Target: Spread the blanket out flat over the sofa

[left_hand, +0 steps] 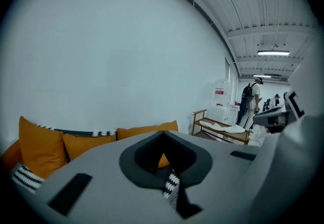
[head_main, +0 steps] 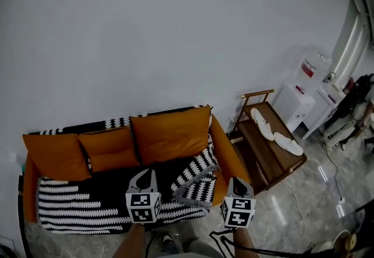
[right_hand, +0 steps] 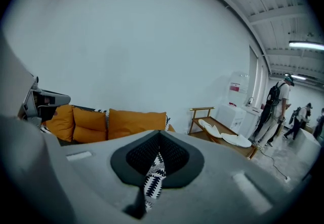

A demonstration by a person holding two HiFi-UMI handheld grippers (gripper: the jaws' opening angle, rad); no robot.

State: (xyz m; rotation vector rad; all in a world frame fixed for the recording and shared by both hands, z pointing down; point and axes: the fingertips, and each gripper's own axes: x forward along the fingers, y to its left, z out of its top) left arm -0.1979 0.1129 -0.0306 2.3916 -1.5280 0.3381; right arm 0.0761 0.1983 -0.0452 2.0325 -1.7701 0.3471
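An orange sofa (head_main: 223, 147) with three orange cushions (head_main: 170, 133) stands against the white wall. The black-and-white patterned blanket (head_main: 82, 207) lies over its seat and back, and its right end is bunched into a fold (head_main: 197, 178). My left gripper (head_main: 145, 180) hovers in front of the seat's middle, and my right gripper (head_main: 236, 188) hangs by the sofa's right front corner. In the left gripper view the jaws are shut on a strip of blanket (left_hand: 171, 187). The right gripper view shows its jaws likewise shut on a strip of blanket (right_hand: 153, 177).
A wooden bench (head_main: 274, 154) with white slippers (head_main: 288, 143) stands right of the sofa. Behind it are a water dispenser (head_main: 312, 70) and a white cabinet (head_main: 292, 105). A cable (head_main: 336, 184) trails on the floor. A person with a backpack (right_hand: 276, 104) stands at the far right.
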